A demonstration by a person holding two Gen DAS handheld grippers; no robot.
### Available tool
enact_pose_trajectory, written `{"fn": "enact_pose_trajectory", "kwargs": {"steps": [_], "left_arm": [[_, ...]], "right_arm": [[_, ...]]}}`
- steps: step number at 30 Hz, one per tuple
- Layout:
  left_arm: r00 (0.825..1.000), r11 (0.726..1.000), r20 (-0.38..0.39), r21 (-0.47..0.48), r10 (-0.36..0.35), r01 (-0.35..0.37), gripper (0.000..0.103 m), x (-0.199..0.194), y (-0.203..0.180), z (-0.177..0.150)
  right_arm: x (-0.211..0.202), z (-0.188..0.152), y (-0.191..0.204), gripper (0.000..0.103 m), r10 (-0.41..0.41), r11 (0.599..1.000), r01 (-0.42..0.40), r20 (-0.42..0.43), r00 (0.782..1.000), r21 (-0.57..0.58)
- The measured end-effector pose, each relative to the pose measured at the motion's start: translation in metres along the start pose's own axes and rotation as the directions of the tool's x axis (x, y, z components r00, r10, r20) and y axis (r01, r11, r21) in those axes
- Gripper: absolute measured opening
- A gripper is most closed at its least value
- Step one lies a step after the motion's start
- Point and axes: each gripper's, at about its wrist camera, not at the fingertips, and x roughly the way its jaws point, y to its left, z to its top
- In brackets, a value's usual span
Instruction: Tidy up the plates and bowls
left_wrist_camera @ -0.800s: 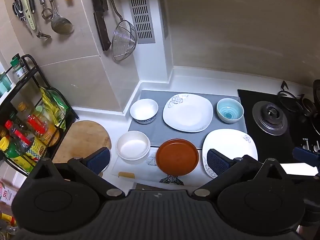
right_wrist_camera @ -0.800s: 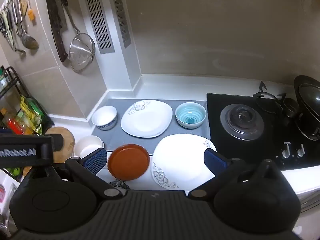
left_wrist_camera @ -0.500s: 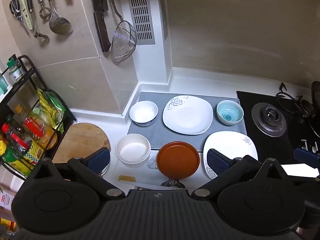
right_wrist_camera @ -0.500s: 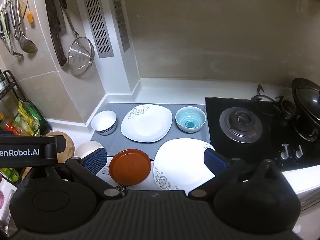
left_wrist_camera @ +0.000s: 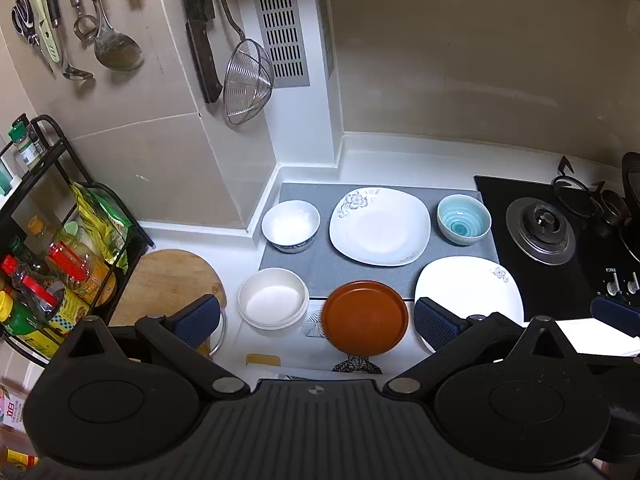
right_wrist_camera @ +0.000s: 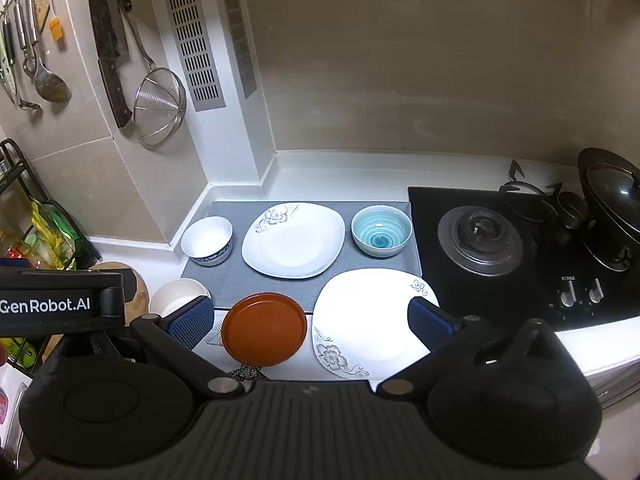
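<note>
On the grey mat (left_wrist_camera: 320,264) stand a white bowl with a blue base (left_wrist_camera: 291,225), a white square flowered plate (left_wrist_camera: 379,225) and a teal bowl (left_wrist_camera: 463,219). In front lie a plain white bowl (left_wrist_camera: 273,303), a brown round plate (left_wrist_camera: 365,317) and a second white square plate (left_wrist_camera: 468,290). My left gripper (left_wrist_camera: 316,320) is open and empty, high above the white bowl and brown plate. My right gripper (right_wrist_camera: 310,320) is open and empty, above the brown plate (right_wrist_camera: 264,329) and the near white plate (right_wrist_camera: 368,316).
A gas hob (right_wrist_camera: 500,248) with a lidded wok (right_wrist_camera: 612,196) is at the right. A round wooden board (left_wrist_camera: 164,284) and a black rack of bottles (left_wrist_camera: 44,264) are at the left. Utensils, a cleaver and a strainer (left_wrist_camera: 248,80) hang on the wall.
Both grippers have risen and pulled back slightly, so the dishes sit a little lower and smaller in view. Nothing was touched or moved.
</note>
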Motion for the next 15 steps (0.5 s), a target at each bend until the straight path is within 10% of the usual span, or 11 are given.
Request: {"fn": "enact_pose_trajectory", "kwargs": {"steps": [15], "left_arm": [[1.000,1.000,0.007,0.022,0.012,-0.012,0.103,0.0027,0.0040,-0.0020]], "right_arm": [[0.0030,0.0006,0.0103,0.103,-0.001,1.000,0.001,-0.006,1.000,-0.001]]}}
